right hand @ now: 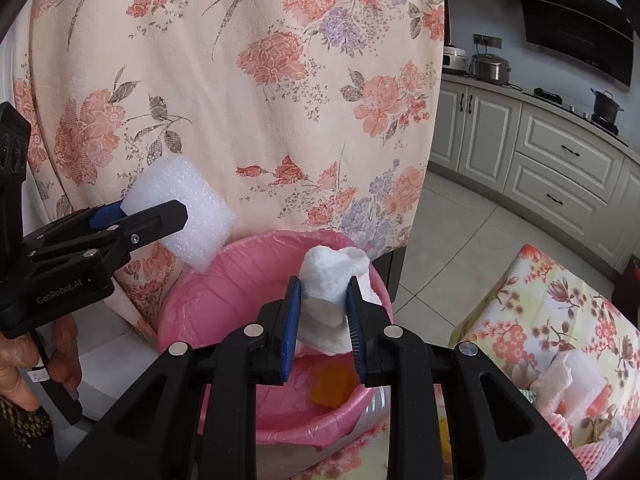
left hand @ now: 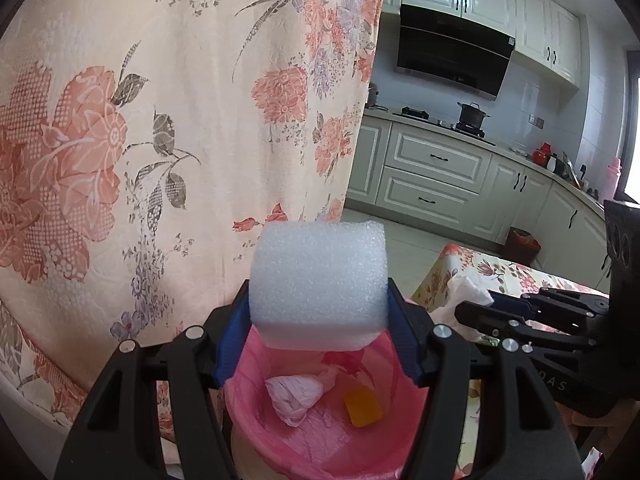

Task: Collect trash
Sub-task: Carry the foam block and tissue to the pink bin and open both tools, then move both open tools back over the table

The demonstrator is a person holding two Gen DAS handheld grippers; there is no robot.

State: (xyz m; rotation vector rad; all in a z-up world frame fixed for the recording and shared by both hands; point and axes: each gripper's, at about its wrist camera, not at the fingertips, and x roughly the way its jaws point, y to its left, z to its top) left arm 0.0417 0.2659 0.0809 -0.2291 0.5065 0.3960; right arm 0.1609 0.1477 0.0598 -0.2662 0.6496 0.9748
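My left gripper (left hand: 319,312) is shut on a white foam block (left hand: 320,284) and holds it just above the pink-lined trash bin (left hand: 248,420); the block also shows in the right wrist view (right hand: 184,212). My right gripper (right hand: 323,304) is shut on a crumpled white tissue (right hand: 332,276) over the bin's rim (right hand: 200,288). In the left wrist view the right gripper (left hand: 476,312) holds the tissue (left hand: 468,292) at the right. Inside the bin lie a crumpled tissue wad (left hand: 296,398) and an orange piece (left hand: 363,406).
A floral curtain (left hand: 180,120) hangs right behind the bin. A table with a floral cloth (right hand: 560,320) stands to the right, with more tissue and scraps (right hand: 568,384) on it. Kitchen cabinets (left hand: 436,176) and a stove stand at the back.
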